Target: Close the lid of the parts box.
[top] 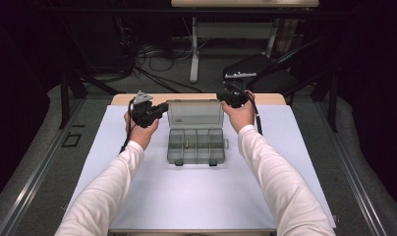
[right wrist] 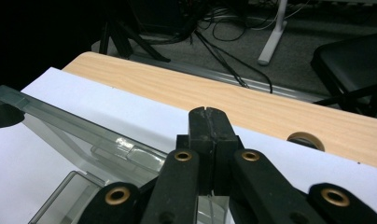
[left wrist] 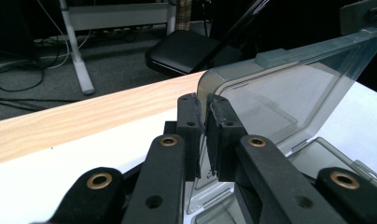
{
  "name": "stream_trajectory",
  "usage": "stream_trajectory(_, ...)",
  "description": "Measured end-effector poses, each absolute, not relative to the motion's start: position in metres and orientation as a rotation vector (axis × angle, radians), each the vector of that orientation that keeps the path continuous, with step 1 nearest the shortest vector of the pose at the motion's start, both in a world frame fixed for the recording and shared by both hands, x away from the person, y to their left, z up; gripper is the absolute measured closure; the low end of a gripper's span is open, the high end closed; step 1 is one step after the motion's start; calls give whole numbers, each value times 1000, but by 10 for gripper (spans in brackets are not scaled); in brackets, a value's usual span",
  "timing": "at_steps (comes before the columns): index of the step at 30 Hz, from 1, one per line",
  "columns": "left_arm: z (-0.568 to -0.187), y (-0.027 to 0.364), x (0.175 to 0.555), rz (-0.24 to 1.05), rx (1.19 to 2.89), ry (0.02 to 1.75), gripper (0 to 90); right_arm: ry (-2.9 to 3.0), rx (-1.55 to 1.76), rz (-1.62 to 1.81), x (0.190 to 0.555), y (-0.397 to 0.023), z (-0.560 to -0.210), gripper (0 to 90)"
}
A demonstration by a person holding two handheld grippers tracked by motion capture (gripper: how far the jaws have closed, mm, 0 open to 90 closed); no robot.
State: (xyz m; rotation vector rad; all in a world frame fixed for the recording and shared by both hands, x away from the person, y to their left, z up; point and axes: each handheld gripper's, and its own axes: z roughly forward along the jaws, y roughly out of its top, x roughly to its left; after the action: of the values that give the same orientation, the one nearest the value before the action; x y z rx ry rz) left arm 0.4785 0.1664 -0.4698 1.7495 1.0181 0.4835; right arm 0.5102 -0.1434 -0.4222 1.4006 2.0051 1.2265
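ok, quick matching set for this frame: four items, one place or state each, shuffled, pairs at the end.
Items:
1. left hand-held gripper
2. right hand-held gripper
3. clear smoky-grey plastic organiser box lid
4. black folding chair

Place or state:
A. on the floor beyond the table's far edge
B. raised open behind the compartment tray
C. jaws pinching the lid's left edge
D. jaws closed at the lid's right edge

Pairs: 1-C, 2-D, 3-B, 4-A
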Motion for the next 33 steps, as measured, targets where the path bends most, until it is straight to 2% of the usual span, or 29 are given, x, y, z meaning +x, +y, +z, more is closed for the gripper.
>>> stream_trajectory(5, -467, 169, 476, 460, 1766, 1003, 815, 2020, 1402, 1234, 509, -143, -423, 900)
stream_trajectory(12, -460, 175, 462, 452, 1773, 968, 623, 2021, 1402, 1244, 506, -145, -424, 900)
stream_trajectory(18, -462, 180, 446, 413, 1768, 989, 585, 2028, 1413, 1249, 501, -148, -427, 900)
stream_trajectory(23, -464, 188, 435, 384, 1766, 1030, 634, 2035, 1425, 1254, 499, -150, -428, 900)
stream_trajectory(28, -465, 184, 425, 332, 1790, 1056, 798, 2044, 1422, 1255, 496, -151, -430, 900)
stream_trajectory(33, -466, 175, 423, 265, 1803, 1044, 891, 2060, 1414, 1255, 494, -151, -432, 900)
